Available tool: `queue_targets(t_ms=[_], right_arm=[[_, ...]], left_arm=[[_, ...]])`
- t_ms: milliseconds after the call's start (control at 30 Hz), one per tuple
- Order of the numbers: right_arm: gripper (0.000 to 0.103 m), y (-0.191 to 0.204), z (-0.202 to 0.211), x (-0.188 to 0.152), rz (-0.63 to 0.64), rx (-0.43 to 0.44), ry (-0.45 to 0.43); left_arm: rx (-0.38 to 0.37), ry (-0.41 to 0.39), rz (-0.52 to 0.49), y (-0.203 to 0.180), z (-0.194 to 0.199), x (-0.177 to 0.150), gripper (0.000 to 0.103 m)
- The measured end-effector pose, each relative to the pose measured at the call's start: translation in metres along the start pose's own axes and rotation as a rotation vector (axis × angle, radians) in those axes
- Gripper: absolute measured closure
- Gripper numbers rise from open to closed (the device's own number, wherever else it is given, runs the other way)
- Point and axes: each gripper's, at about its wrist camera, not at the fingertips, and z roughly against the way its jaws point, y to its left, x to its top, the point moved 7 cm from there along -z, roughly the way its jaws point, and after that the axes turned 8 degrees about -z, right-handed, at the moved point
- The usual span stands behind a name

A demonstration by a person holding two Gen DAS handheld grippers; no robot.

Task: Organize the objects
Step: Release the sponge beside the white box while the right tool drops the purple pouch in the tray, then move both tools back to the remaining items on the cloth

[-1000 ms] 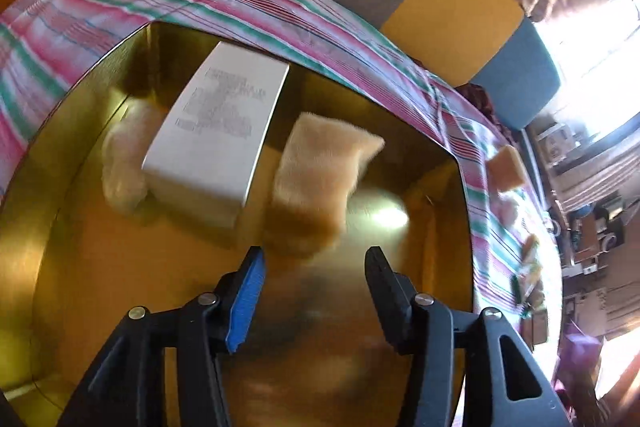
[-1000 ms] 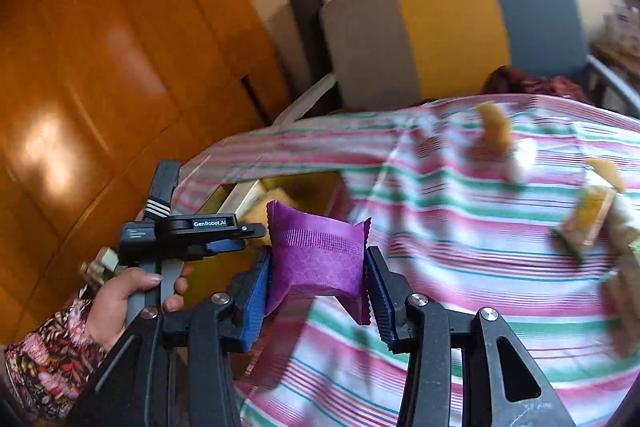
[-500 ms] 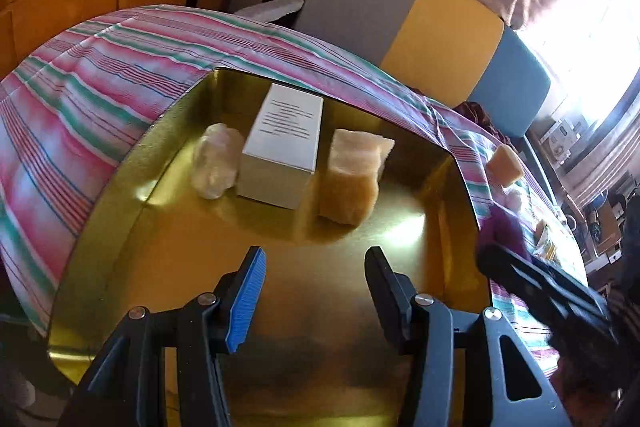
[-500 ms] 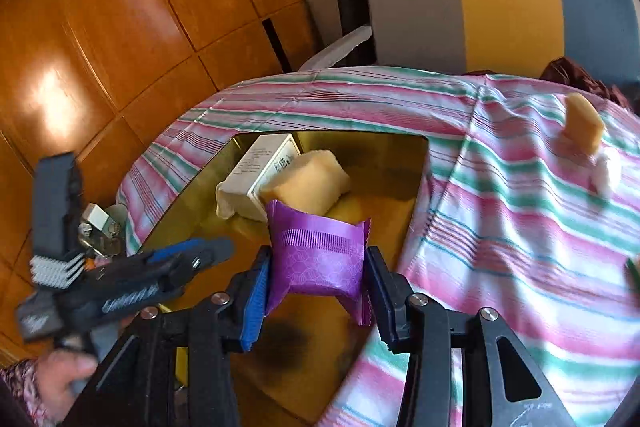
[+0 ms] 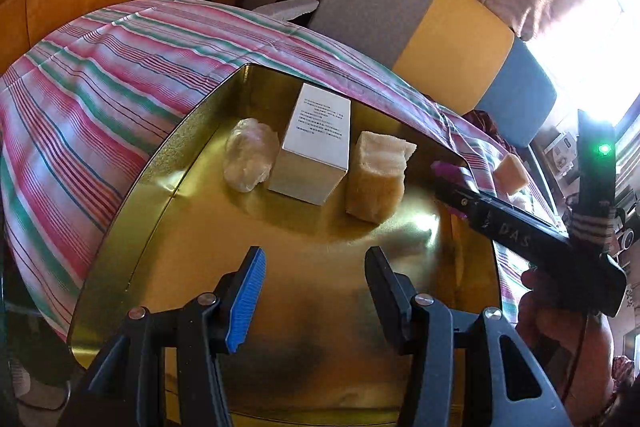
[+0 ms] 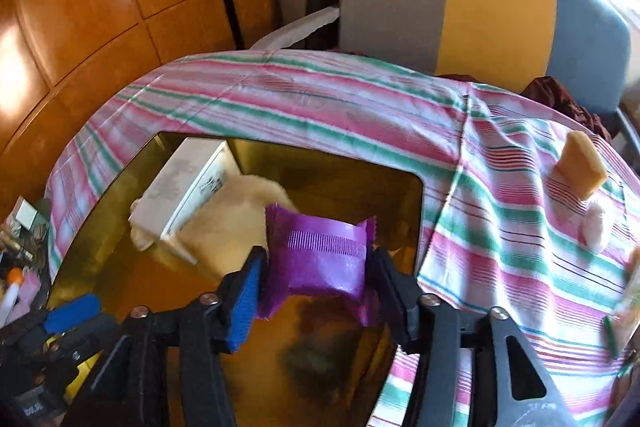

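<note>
A gold metal tray [image 5: 168,227] lies on the striped tablecloth. In it stand a clear wrapped lump [image 5: 250,159], a white box [image 5: 316,143] and a tan sponge block [image 5: 376,179], side by side. My left gripper [image 5: 314,291] is open and empty above the tray's near part. My right gripper [image 6: 316,283] is shut on a purple packet [image 6: 320,259] and holds it over the tray [image 6: 360,183], just right of the tan block [image 6: 228,223] and white box [image 6: 188,183]. The right gripper also shows in the left wrist view [image 5: 452,179] at the tray's right side.
On the cloth [image 6: 320,107] right of the tray lie an orange-tan block [image 6: 582,165], a white lump [image 6: 598,227] and a packet [image 6: 624,311] at the edge. A grey, yellow and blue chair back [image 6: 480,7] stands behind the table. Wooden panels [image 6: 100,7] are at the left.
My right gripper has carried the purple packet from over the cloth to above the tray. My left gripper has drawn back from the tan block, staying open.
</note>
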Motion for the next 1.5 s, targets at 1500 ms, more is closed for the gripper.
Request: queue_targets(t_ms=[1500], right_arm=[[0.037, -0.146, 0.115, -0.106, -0.128, -0.089, -0.010]], left_arm=[[-0.113, -0.018, -0.286, -0.096, 0.015, -0.036, 0.051]])
